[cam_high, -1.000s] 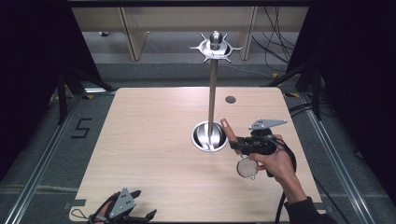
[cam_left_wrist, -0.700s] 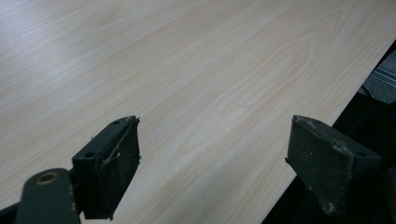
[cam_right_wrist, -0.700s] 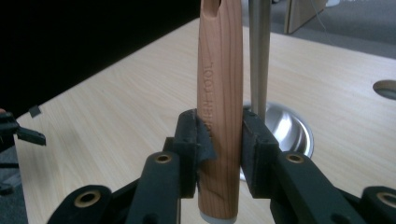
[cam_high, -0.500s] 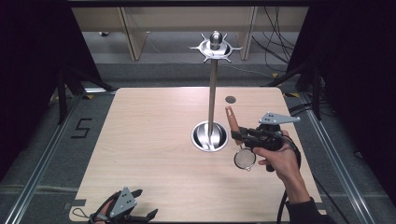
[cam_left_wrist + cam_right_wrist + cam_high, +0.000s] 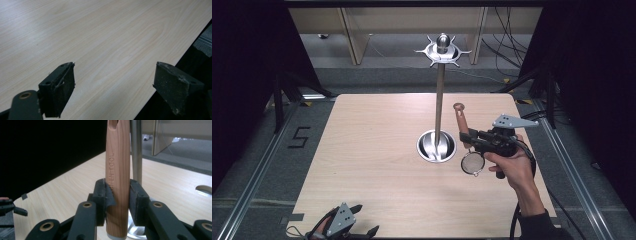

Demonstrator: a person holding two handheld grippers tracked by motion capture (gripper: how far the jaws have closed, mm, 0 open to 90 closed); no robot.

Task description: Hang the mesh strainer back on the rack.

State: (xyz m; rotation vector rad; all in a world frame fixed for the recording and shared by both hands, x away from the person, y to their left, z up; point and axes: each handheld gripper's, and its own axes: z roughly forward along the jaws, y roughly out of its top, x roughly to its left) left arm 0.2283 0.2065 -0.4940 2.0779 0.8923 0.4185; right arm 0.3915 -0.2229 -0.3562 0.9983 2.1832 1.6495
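Note:
A small strainer with a wooden handle [image 5: 460, 122] and a round mesh bowl [image 5: 472, 163] hangs in the air just right of the metal stand. My right gripper [image 5: 466, 137] is shut on the handle, which points up with the bowl below. In the right gripper view the jaws [image 5: 117, 195] clamp the handle [image 5: 117, 157], and the stand's pole [image 5: 136, 152] rises right behind it. The stand has a dished round base [image 5: 437, 146], a thin pole [image 5: 439, 100] and a crown of hooks [image 5: 442, 50]. My left gripper [image 5: 366, 219] rests open at the table's front left edge, with nothing between its pads [image 5: 60, 92].
The light wooden table [image 5: 362, 150] lies bare around the stand. Its front edge runs just under the left gripper [image 5: 115, 82], with dark floor beyond. Floor rails run along both sides of the table, and cables lie behind it on the right.
My right gripper has carried the strainer a little to the right, off the stand's base, and the handle stands more upright. The left gripper has not moved.

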